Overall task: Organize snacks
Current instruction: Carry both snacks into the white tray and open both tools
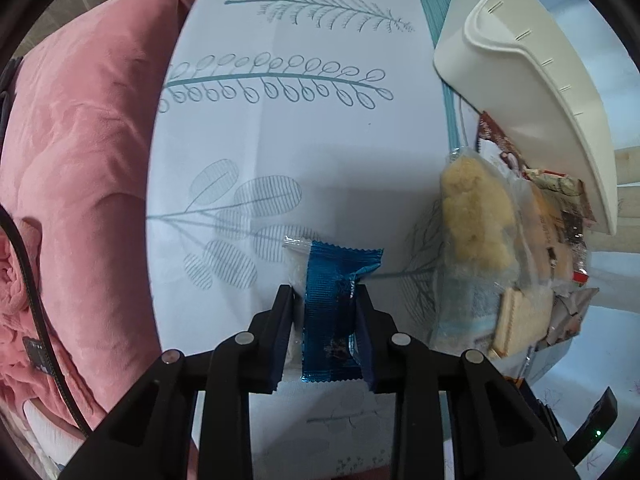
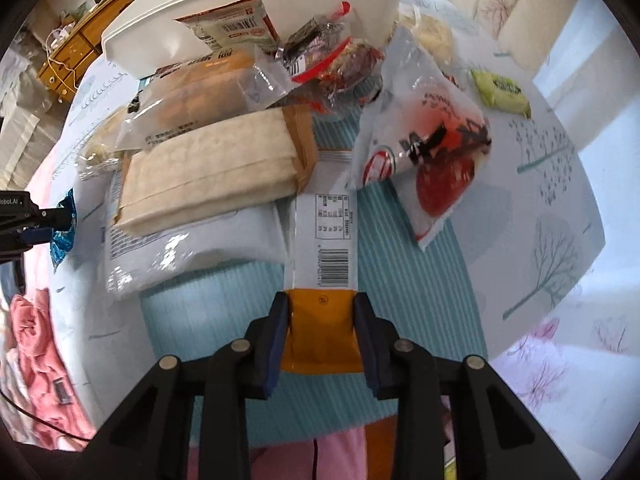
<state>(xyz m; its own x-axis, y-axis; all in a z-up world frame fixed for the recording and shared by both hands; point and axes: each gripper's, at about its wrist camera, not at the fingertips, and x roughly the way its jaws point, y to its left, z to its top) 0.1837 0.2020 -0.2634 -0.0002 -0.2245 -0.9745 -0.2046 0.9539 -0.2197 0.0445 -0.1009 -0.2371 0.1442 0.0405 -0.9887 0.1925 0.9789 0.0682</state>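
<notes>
My left gripper [image 1: 326, 292] is shut on a blue foil snack packet [image 1: 336, 304], with a small clear packet [image 1: 295, 258] pressed against its left side, just above the leaf-print tablecloth [image 1: 280, 140]. The left gripper and blue packet also show at the left edge of the right wrist view [image 2: 64, 224]. My right gripper [image 2: 322, 300] is shut on the orange end of a long white snack bag [image 2: 320, 240] with a barcode. A pile of snacks [image 2: 208, 168] lies beyond it, under a tipped white plastic basket [image 2: 248, 0], which also shows in the left wrist view [image 1: 520, 72].
A pink blanket [image 1: 80, 160] lies left of the table. A red-and-white bag [image 2: 432, 148] and a green packet [image 2: 500, 92] lie to the right on the cloth. A teal striped mat [image 2: 400, 280] is under the pile. A wooden cabinet [image 2: 68, 56] stands behind.
</notes>
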